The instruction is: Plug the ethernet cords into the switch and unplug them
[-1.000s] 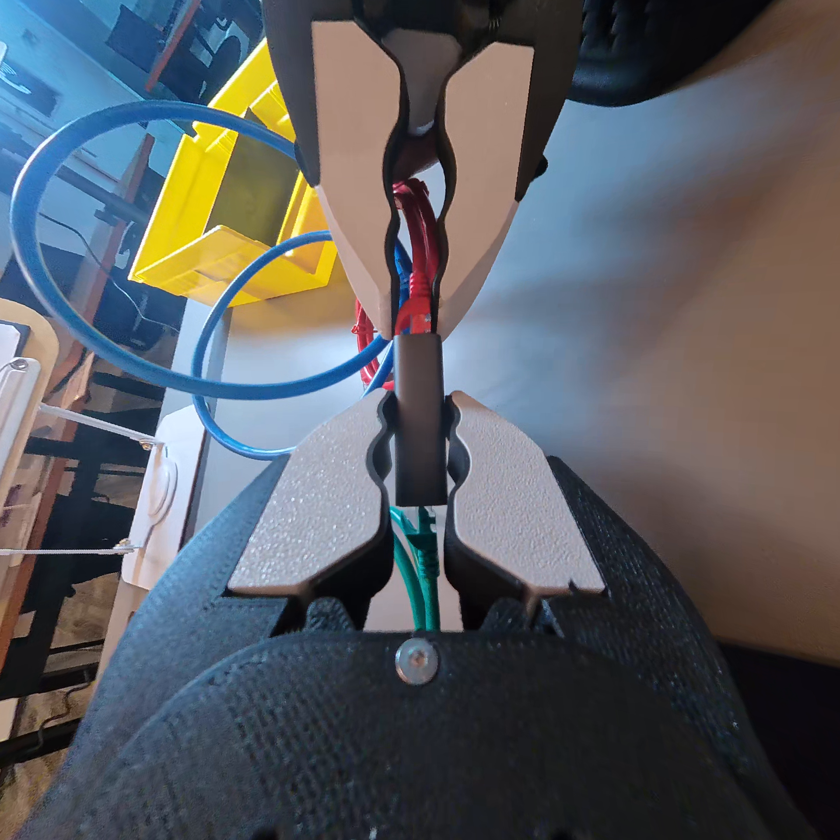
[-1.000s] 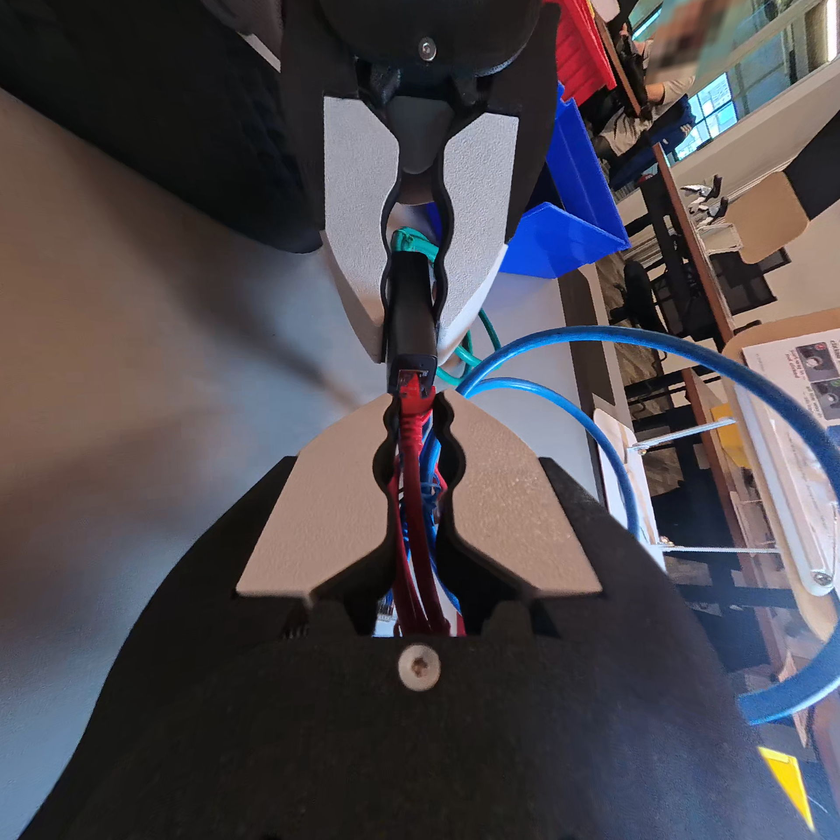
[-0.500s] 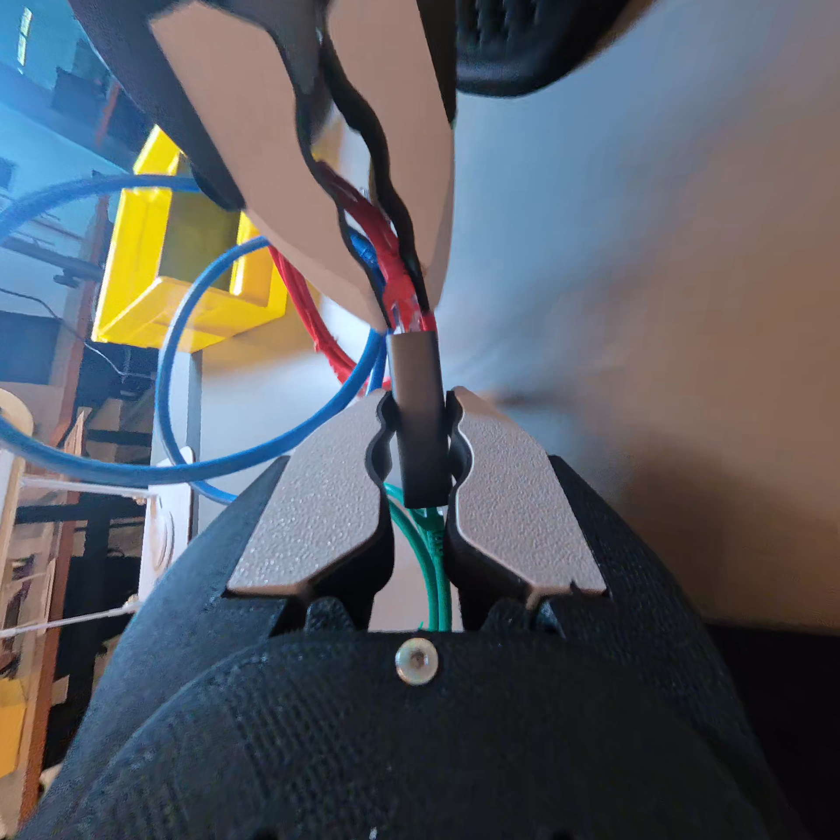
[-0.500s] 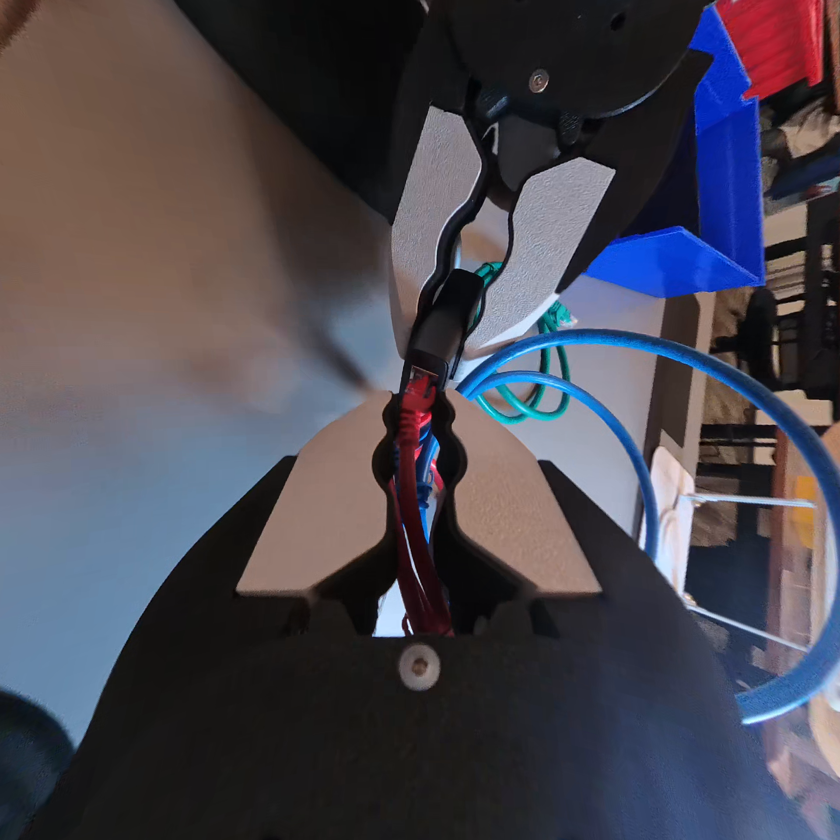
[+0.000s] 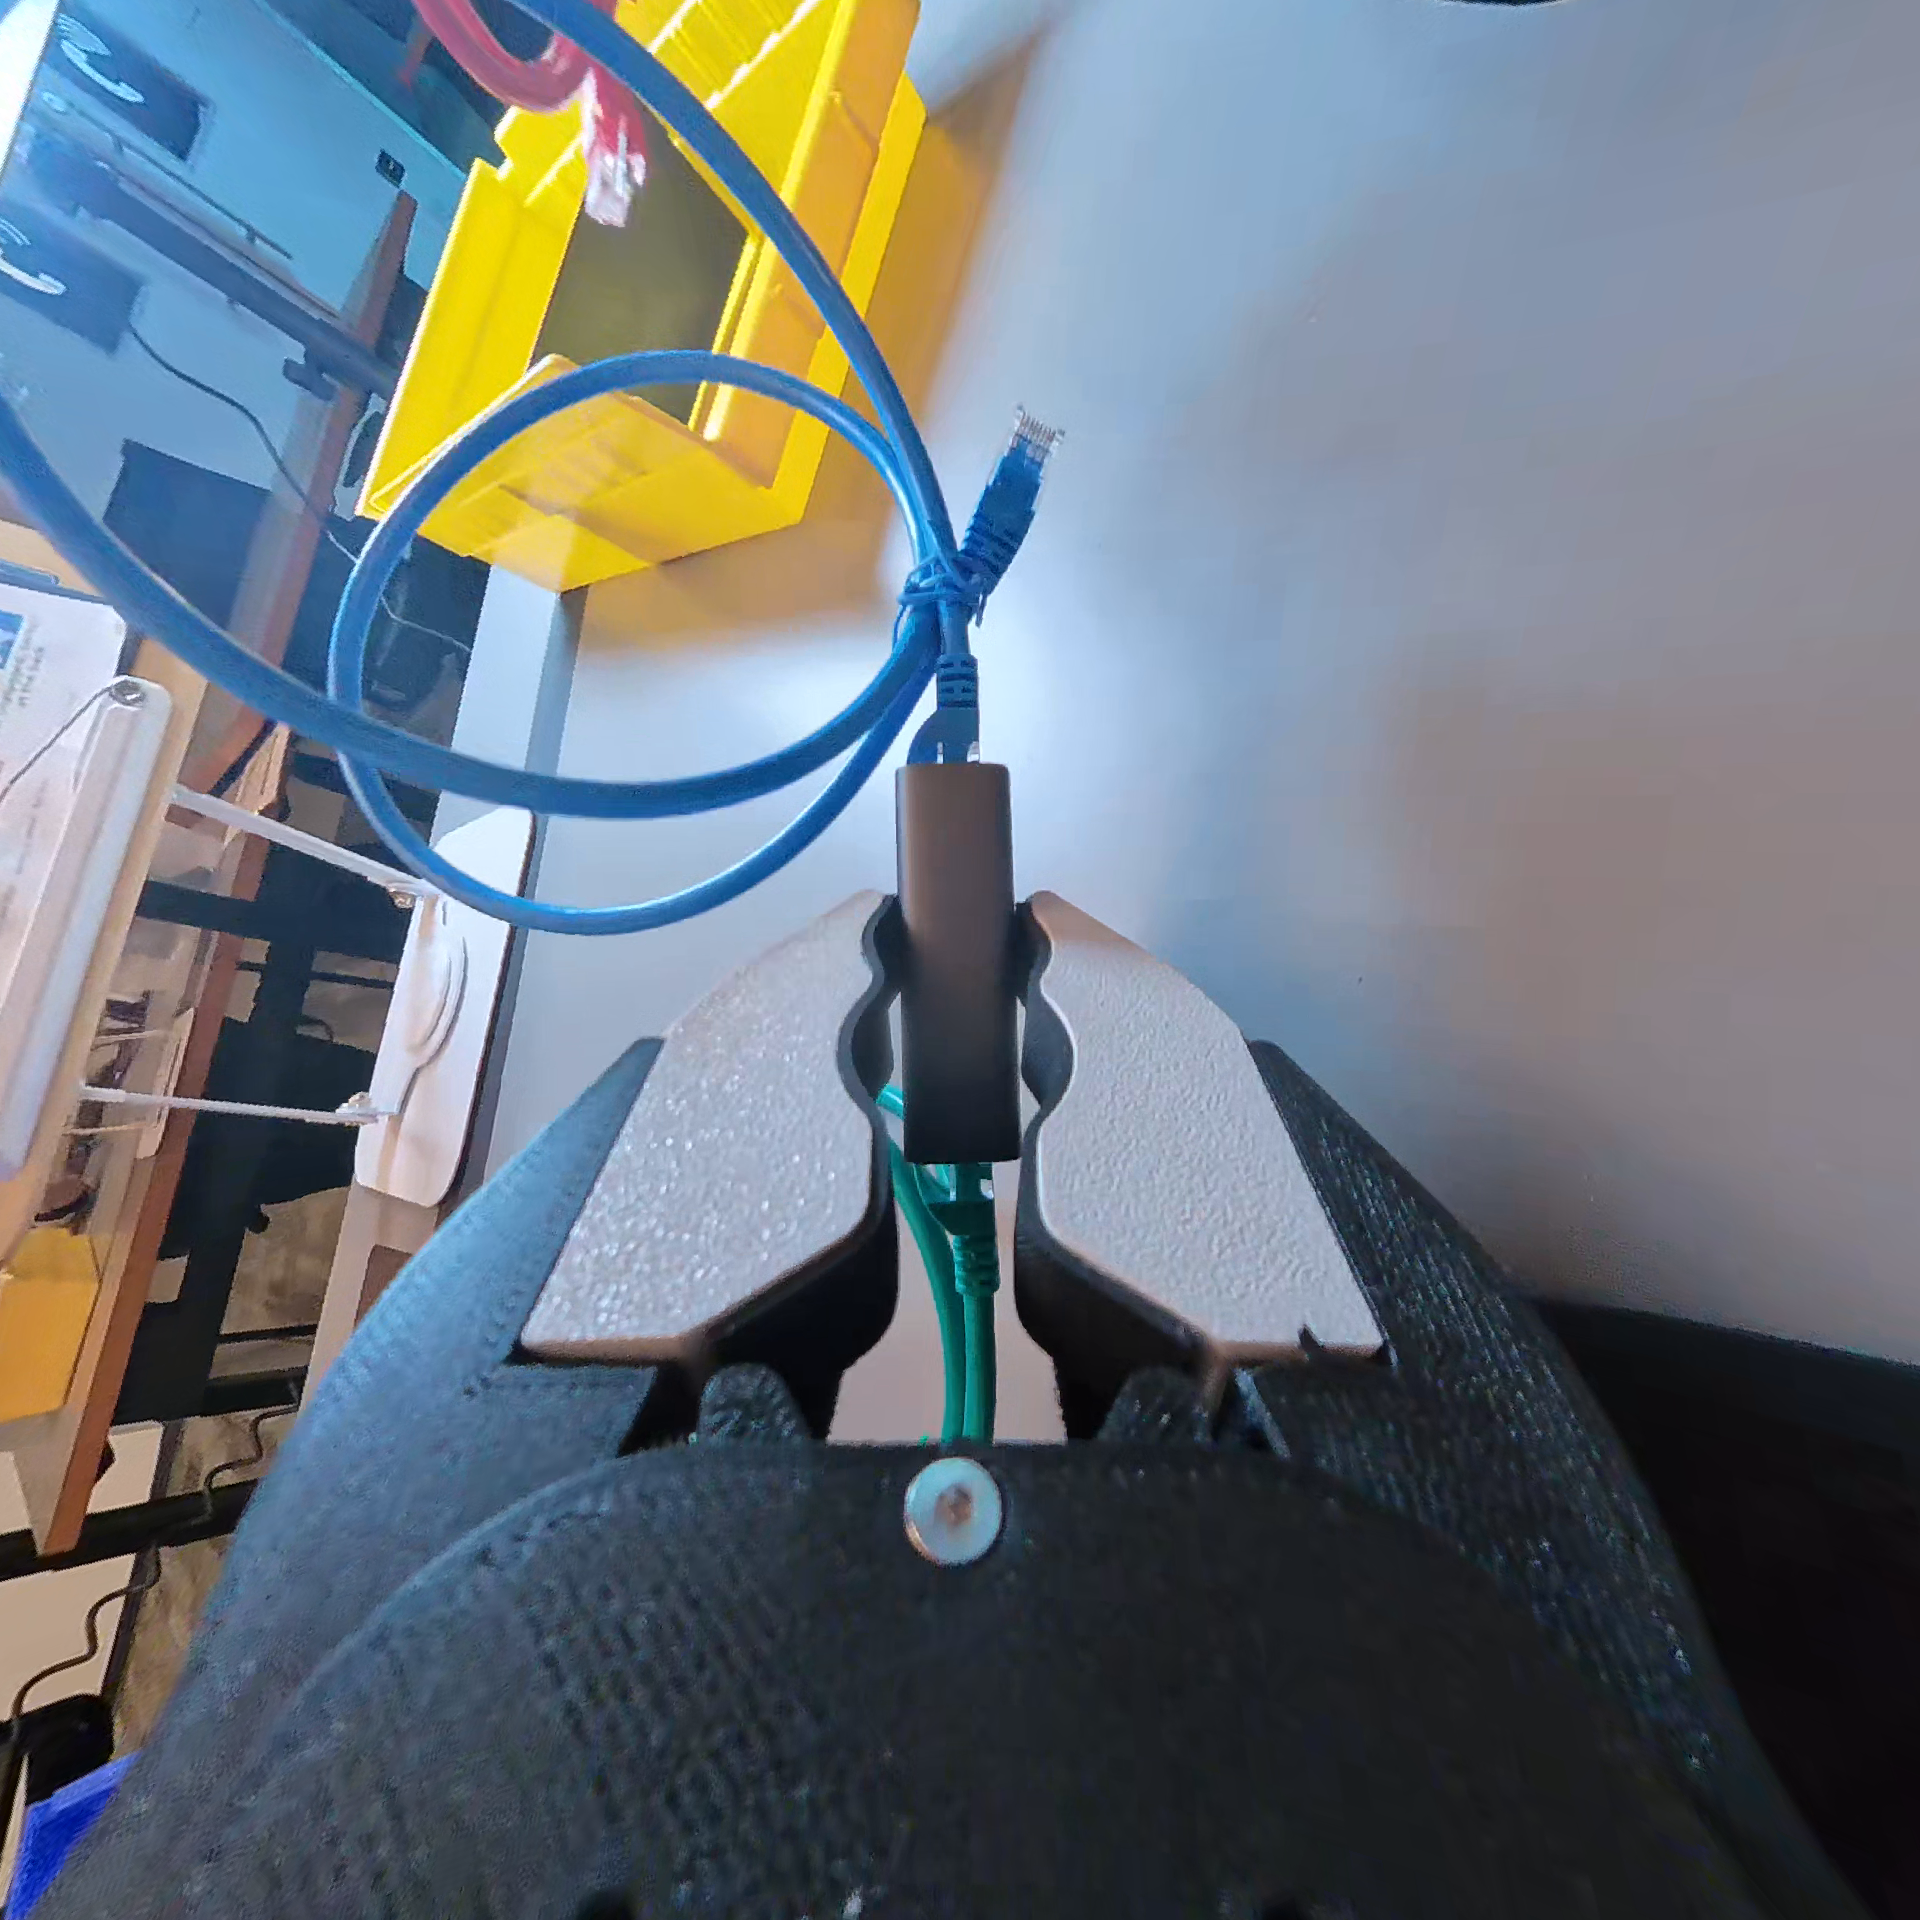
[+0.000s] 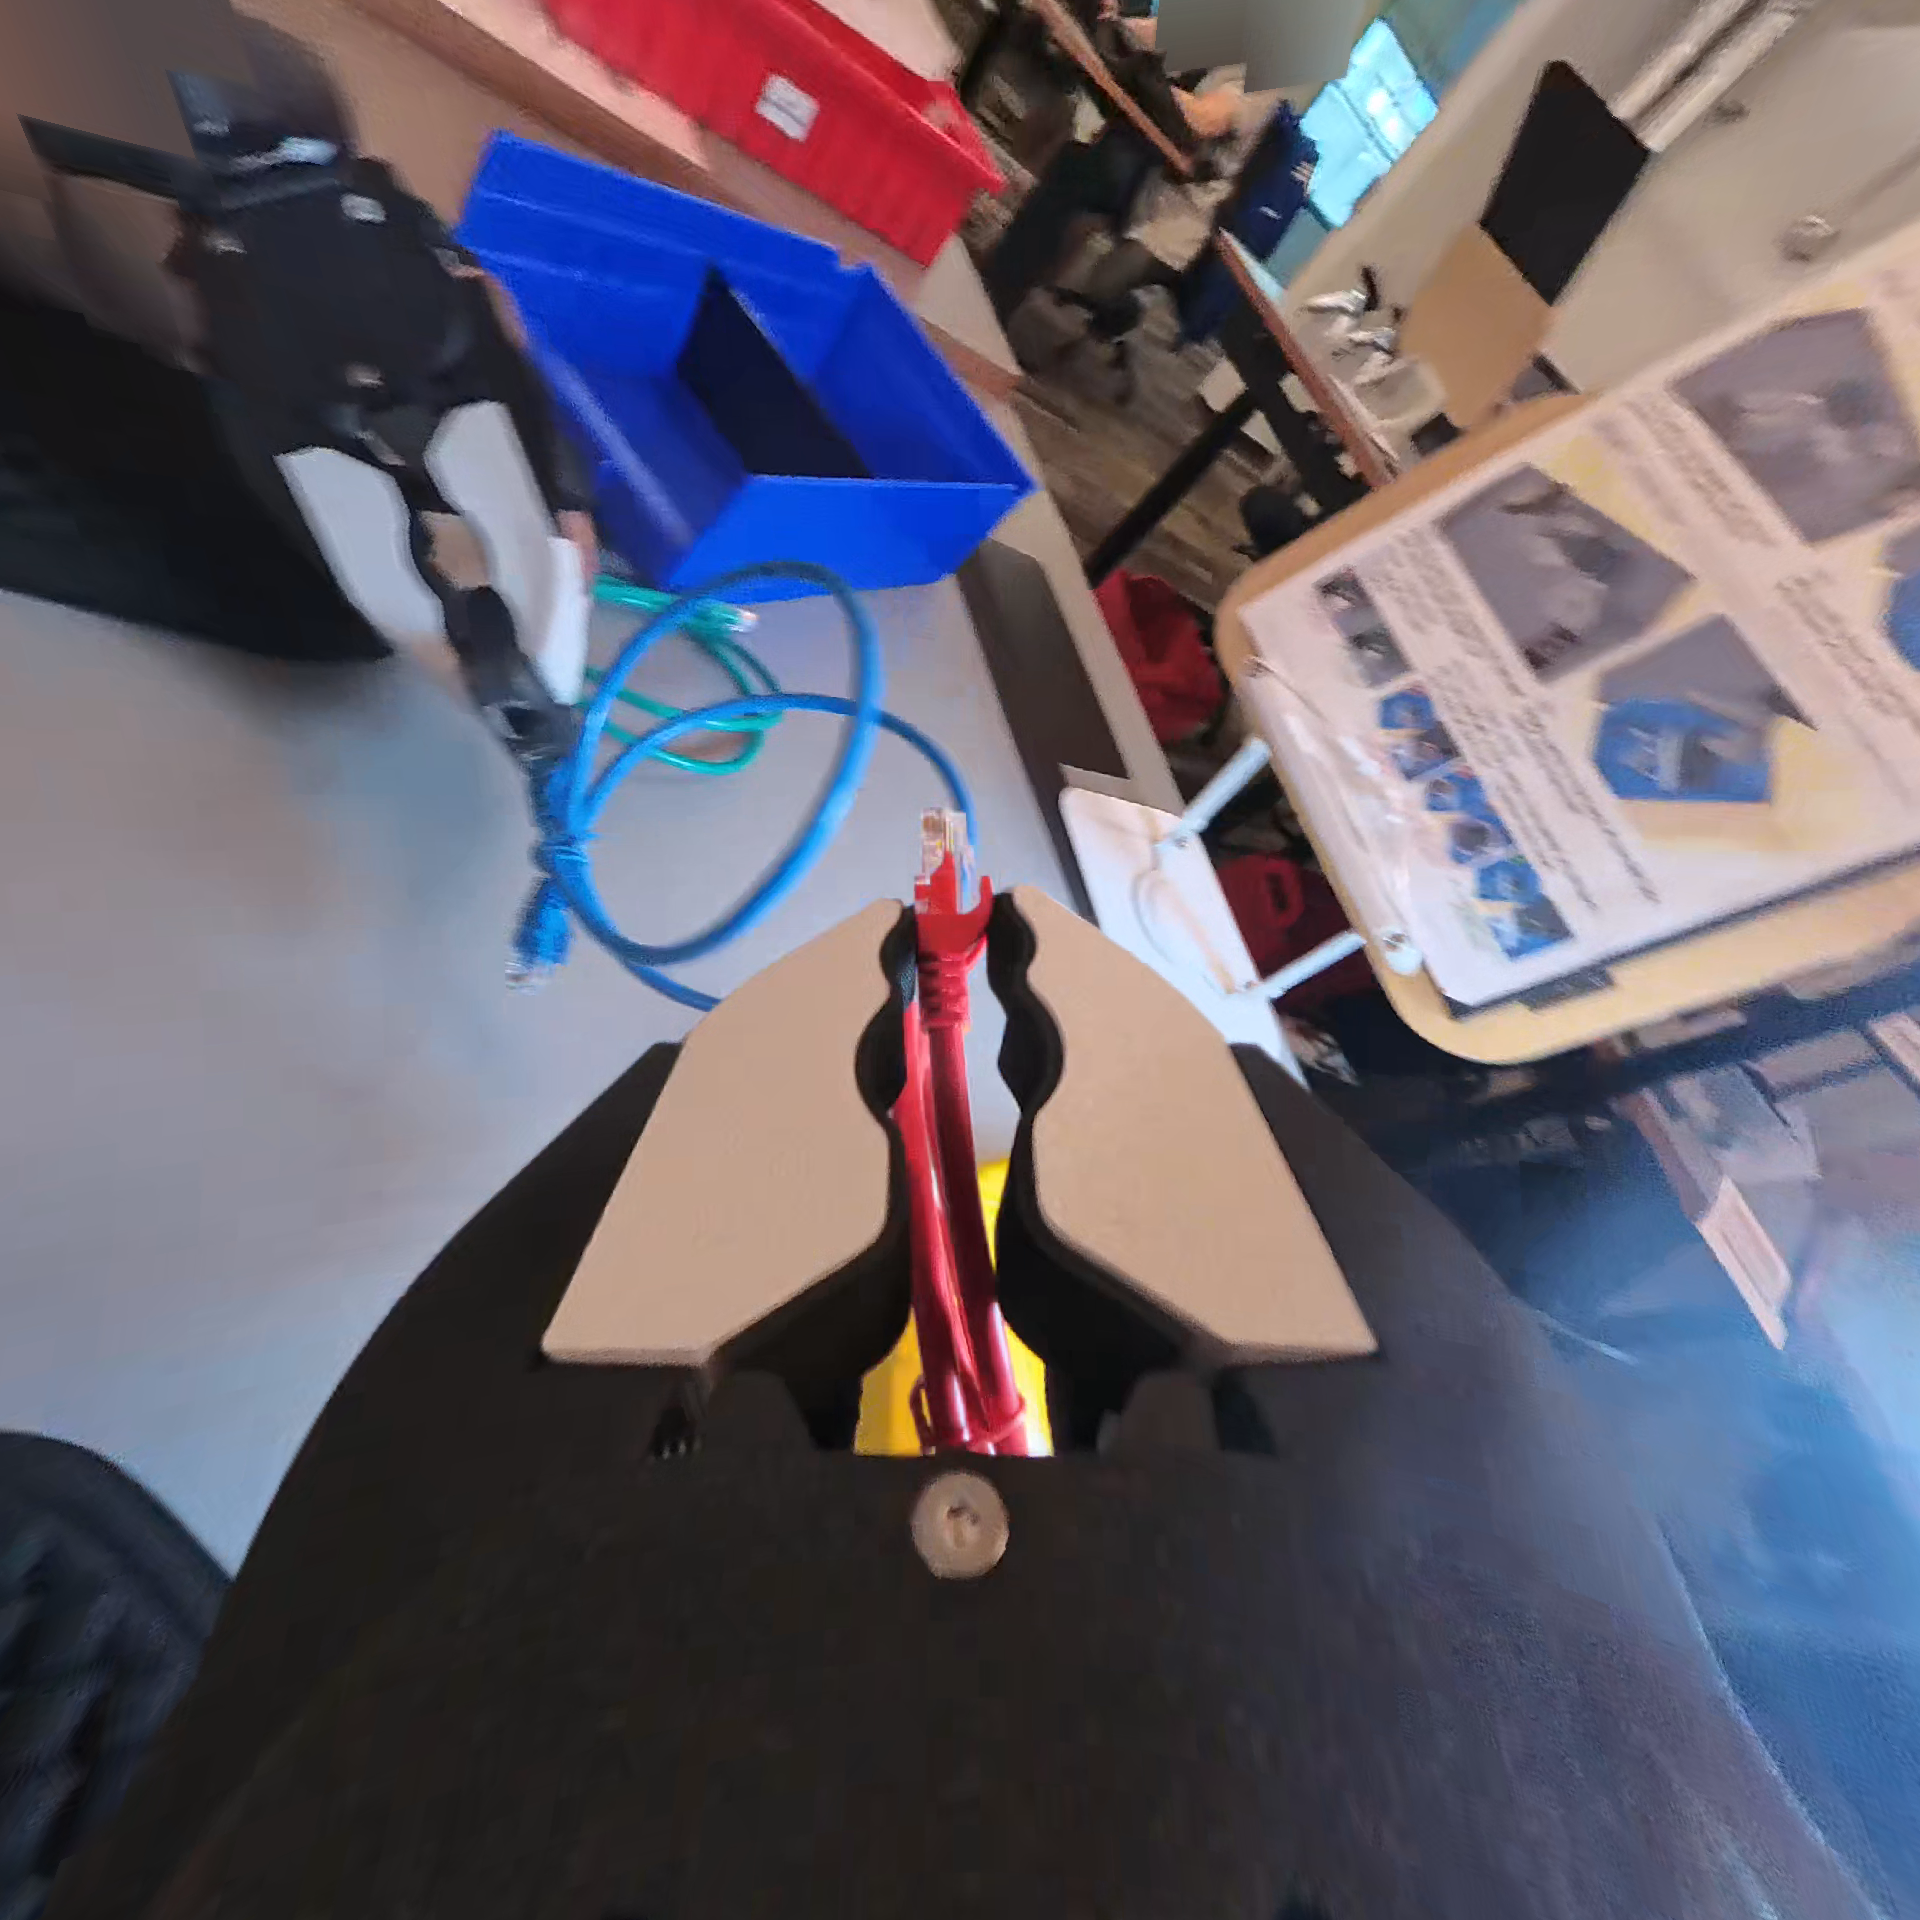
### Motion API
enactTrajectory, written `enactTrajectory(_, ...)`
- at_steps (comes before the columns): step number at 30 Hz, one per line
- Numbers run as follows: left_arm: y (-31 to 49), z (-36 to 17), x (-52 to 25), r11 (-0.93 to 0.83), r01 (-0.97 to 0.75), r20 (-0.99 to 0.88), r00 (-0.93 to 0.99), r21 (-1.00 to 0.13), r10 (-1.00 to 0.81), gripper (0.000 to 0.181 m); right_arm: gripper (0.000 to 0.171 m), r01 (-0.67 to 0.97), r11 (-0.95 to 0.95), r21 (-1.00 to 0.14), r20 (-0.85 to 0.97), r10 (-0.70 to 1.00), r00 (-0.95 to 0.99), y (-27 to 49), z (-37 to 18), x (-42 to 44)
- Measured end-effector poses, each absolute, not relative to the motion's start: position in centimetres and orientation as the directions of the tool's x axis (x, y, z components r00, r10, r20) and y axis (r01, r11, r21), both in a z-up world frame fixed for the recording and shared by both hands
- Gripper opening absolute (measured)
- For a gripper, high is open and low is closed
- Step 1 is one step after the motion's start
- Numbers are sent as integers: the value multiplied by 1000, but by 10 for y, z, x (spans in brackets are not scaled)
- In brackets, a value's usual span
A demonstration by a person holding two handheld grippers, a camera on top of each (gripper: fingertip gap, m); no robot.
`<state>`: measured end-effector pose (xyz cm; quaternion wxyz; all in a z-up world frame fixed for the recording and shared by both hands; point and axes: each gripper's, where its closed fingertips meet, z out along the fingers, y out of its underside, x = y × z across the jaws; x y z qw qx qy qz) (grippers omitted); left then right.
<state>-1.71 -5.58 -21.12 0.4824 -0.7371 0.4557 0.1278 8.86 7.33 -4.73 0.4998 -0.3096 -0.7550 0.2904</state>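
slim black switch (image 5: 954, 966), blue cord (image 5: 582, 769) plugged in

Both views are recorded through wide-angle lenses; straight edges are bowed toward the frame borders. In the left wrist view, focus is sharp on the switch (image 5: 954, 961) and the blue cord (image 5: 644, 790). The table (image 5: 1455, 520) is lit by cool daylight at the centre and graded to a warm tan toward the right edge. A warm cast is thrown on the surface just beside the yellow bin (image 5: 665, 343). The red cord (image 5: 597, 125) at the top edge is smeared. In the right wrist view, motion blur is spread across the whole frame and is heaviest at the left gripper (image 6: 488, 634) and the lower right corner, where a bluish haze is seen. Bright window light is admitted at the upper right.
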Motion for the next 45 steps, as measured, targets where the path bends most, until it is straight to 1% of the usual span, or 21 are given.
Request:
enactTrajectory(4, -56, -213, -18, -122, -788, -629, 564, -603, -535, 20, 14, 253, 602, -758, 579, 798, -165, 134, -32, 79)
enactTrajectory(6, -55, -213, -17, -119, -791, -636, 562, -601, -529, 20, 14, 313, 599, -737, 610, 789, -76, 172, -49, 69)
enactTrajectory(8, -55, -213, -16, -116, -791, -640, 563, -601, -523, 20, 14, 413, 598, -687, 642, 766, -40, 209, -89, 60)
enactTrajectory(10, -55, -214, -16, -114, -791, -643, 563, -601, -520, 20, 20, 538, 589, -603, 656, 750, -86, 232, -142, 56)
enactTrajectory(12, -55, -216, -16, -116, -791, -642, 564, -601, -520, 20, 26, 669, 535, -517, 596, 785, -167, 236, -192, 61)
enactTrajectory(13, -55, -217, -16, -118, -790, -640, 566, -602, -520, 20, 38, 695, 518, -499, 570, 800, -187, 231, -204, 62)
enactTrajectory(14, -54, -217, -17, -122, -787, -637, 569, -604, -519, 20, 45, 698, 509, -505, 548, 813, -197, 224, -208, 62)
enactTrajectory(16, -54, -217, -17, -126, -780, -629, 578, -612, -520, 20, 51, 641, 492, -589, 500, 845, -190, 201, -194, 58)
enactTrajectory(19, -53, -217, -17, -133, -775, -623, 585, -617, -519, 20, 48, 458, 500, -735, 485, 860, -161, 155, -143, 54)
enactTrajectory(21, -52, -217, -17, -137, -772, -620, 590, -621, -517, 20, 38, 339, 534, -775, 491, 846, -210, 109, -114, 55)
enactTrajectory(23, -51, -217, -16, -143, -770, -620, 596, -622, -510, 20, 32, 264, 605, -751, 522, 789, -323, 53, -106, 56)
enactTrajectory(24, -50, -217, -16, -147, -769, -620, 598, -622, -508, 20, 28, 244, 645, -724, 533, 748, -397, 25, -112, 57)
enactTrajectory(25, -50, -217, -16, -150, -769, -619, 599, -621, -508, 20, 28, 237, 675, -698, 525, 708, -473, -2, -123, 57)
enactTrajectory(27, -50, -217, -14, -151, -768, -617, 600, -623, -509, 20, 28, 250, 736, -629, 523, 639, -564, -37, -157, 49)
enactTrajectory(30, -51, -217, -11, -152, -774, -621, 594, -615, -512, 20, 28, 300, 810, -503, 597, 577, -557, -40, -201, 23)
enactTrajectory(32, -51, -218, -11, -157, -778, -622, 590, -608, -515, 20, 27, 336, 814, -473, 581, 575, -576, -38, -217, 16)
enactTrajectory(34, -51, -220, -11, -157, -779, -619, 587, -607, -522, 21, 25, 363, 834, -416, 616, 552, -561, -29, -224, 11)
enactTrajectory(38, -54, -228, -7, -158, -789, -607, 568, -594, -556, 21, 22, 369, 819, -440, 618, 574, -537, -28, -226, 6)
enactTrajectory(42, -55, -223, 1, -125, -785, -611, 562, -607, -558, 21, 22, 368, 816, -445, 582, 576, -574, -36, -234, 8)
enactTrajectory(45, -56, -222, 2, -113, -788, -616, 553, -605, -561, 21, 15, 342, 814, -469, 595, 578, -559, -36, -231, 6)
